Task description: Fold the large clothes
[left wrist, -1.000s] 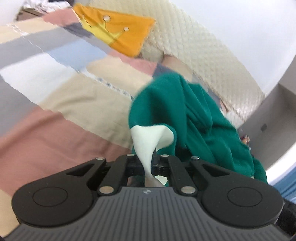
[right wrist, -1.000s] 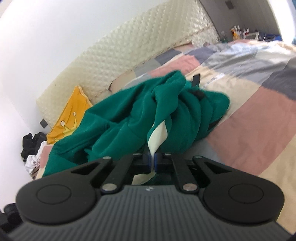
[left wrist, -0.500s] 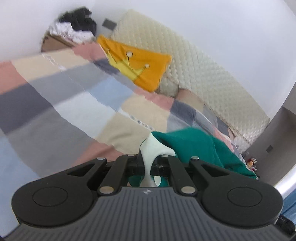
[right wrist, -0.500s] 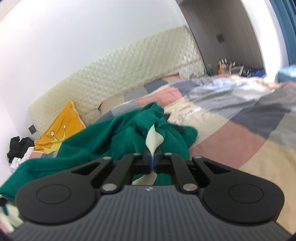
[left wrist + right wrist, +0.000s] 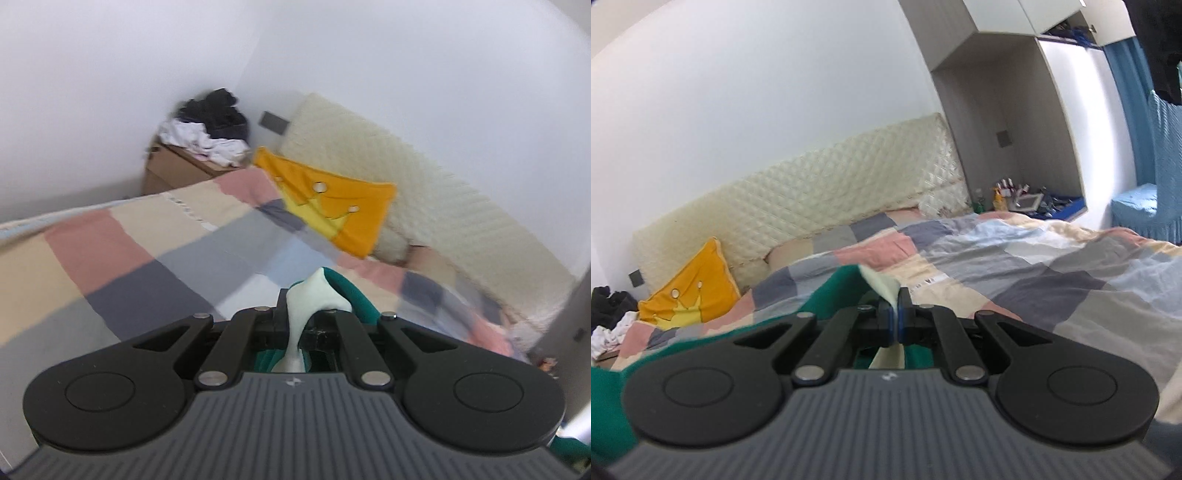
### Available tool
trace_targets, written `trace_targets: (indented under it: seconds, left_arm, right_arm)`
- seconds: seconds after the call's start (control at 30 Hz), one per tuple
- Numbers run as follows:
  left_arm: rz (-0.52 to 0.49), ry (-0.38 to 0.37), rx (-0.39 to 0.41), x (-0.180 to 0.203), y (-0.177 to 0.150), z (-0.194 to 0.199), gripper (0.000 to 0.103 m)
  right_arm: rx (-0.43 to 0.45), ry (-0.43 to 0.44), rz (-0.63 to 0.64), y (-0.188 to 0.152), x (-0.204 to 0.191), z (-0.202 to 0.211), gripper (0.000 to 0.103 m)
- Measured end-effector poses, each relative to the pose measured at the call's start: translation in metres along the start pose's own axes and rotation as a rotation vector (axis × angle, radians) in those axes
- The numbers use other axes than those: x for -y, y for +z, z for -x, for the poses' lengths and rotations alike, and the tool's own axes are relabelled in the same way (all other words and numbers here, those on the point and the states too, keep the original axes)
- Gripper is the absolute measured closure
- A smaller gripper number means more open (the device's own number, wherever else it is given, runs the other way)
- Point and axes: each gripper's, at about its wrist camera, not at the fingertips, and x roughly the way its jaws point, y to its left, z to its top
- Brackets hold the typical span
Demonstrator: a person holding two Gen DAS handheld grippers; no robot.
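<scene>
Nearest in each wrist view, the left gripper (image 5: 295, 325) and the right gripper (image 5: 896, 321) are each clenched on a pale edge of the green garment (image 5: 827, 295), which is lifted above the bed; its teal cloth trails off to the lower left in the right view and shows beside the left gripper's fingers. Beneath lies a patchwork quilt (image 5: 1052, 273) in pink, grey, beige and pale blue, rumpled on the right half, flat and bare on the left. Beyond it an orange crown cushion (image 5: 332, 210) leans on the cream quilted headboard (image 5: 820, 199). A cardboard box (image 5: 173, 170) heaped with clothes fills the far corner; a cluttered nook (image 5: 1027, 195) and blue curtain (image 5: 1126, 122) close the right side.
</scene>
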Motion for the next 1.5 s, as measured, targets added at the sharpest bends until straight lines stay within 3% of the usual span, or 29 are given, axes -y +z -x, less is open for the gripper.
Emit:
trace_targets:
  seconds: [0.17, 0.33, 0.53, 0.8, 0.87, 1.0, 1.1, 1.13, 1.27, 1.5]
  left_arm:
    - [-0.031, 0.149, -0.061, -0.001, -0.007, -0.057, 0.099]
    - [-0.065, 0.282, -0.118, 0.0, -0.041, -0.13, 0.098]
    - [-0.059, 0.314, -0.179, -0.022, -0.073, -0.192, 0.098]
    - [-0.085, 0.307, -0.179, -0.022, -0.089, -0.208, 0.098]
    - [-0.077, 0.309, -0.169, -0.021, -0.089, -0.202, 0.092]
    - [-0.049, 0.312, -0.205, -0.027, -0.087, -0.184, 0.042]
    - [0.001, 0.26, -0.193, -0.035, -0.082, -0.156, 0.035]
    - [0.003, 0.249, -0.194, -0.035, -0.081, -0.148, 0.032]
    - [0.013, 0.186, -0.166, -0.035, -0.083, -0.108, 0.026]
    - [0.028, 0.043, -0.134, -0.026, -0.096, -0.052, 0.025]
  right_arm:
    - [-0.13, -0.055, 0.017, -0.011, 0.002, -0.039, 0.097]
    - [-0.223, -0.12, 0.008, -0.024, 0.015, -0.084, 0.097]
    - [-0.363, -0.195, -0.031, -0.051, 0.031, -0.127, 0.096]
    - [-0.432, -0.244, -0.069, -0.076, 0.024, -0.158, 0.094]
    - [-0.433, -0.25, -0.066, -0.076, 0.022, -0.158, 0.093]
    - [-0.419, -0.244, -0.087, -0.068, 0.022, -0.151, 0.093]
    - [-0.4, -0.228, -0.088, -0.06, 0.023, -0.141, 0.091]
    - [-0.396, -0.219, -0.093, -0.057, 0.023, -0.138, 0.085]
    - [-0.363, -0.179, -0.129, -0.046, 0.024, -0.119, 0.033]
    - [-0.301, -0.131, -0.243, -0.036, 0.035, -0.07, 0.019]
